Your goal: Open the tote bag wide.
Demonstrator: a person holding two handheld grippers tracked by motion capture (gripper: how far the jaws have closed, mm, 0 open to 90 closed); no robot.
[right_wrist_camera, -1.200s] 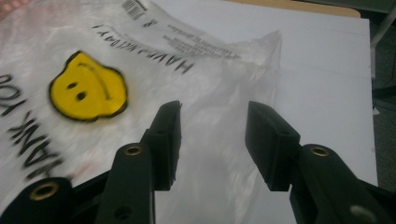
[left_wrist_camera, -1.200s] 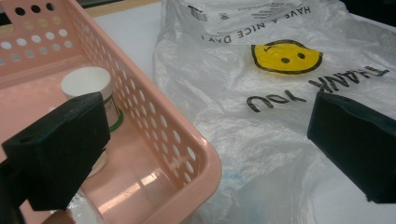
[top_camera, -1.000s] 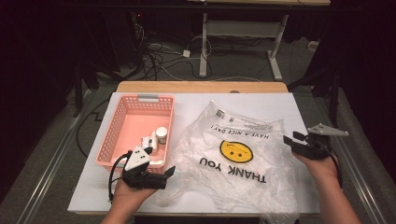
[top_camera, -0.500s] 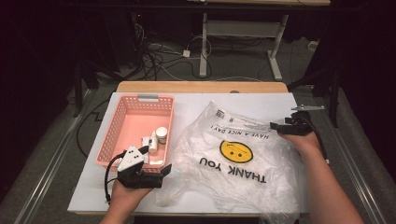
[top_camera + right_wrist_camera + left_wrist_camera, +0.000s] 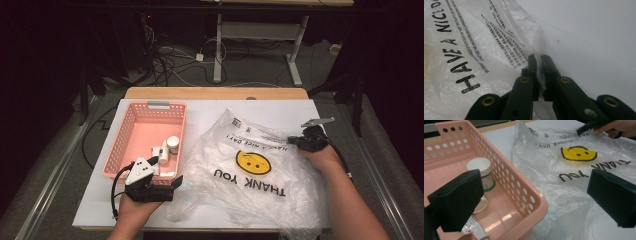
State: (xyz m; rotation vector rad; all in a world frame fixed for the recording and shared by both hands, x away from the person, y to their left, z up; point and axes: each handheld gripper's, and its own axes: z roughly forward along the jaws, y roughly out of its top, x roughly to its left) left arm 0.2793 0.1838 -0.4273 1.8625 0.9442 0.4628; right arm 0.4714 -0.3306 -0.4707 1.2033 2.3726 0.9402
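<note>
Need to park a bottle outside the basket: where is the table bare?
Bare white table behind the clear smiley plastic bag, right of the pink perforated plastic basket; also the strip left of the basket. Crowded between basket and bag.

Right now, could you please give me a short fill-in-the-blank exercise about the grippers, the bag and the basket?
1. The right gripper is shut on the edge of the plastic ____.
2. The left gripper has its jaws ____.
3. The white jar stands inside the ____ basket.
4. The face printed on the plastic bag is ____ in colour.

Missing words: bag; open; pink; yellow
</note>
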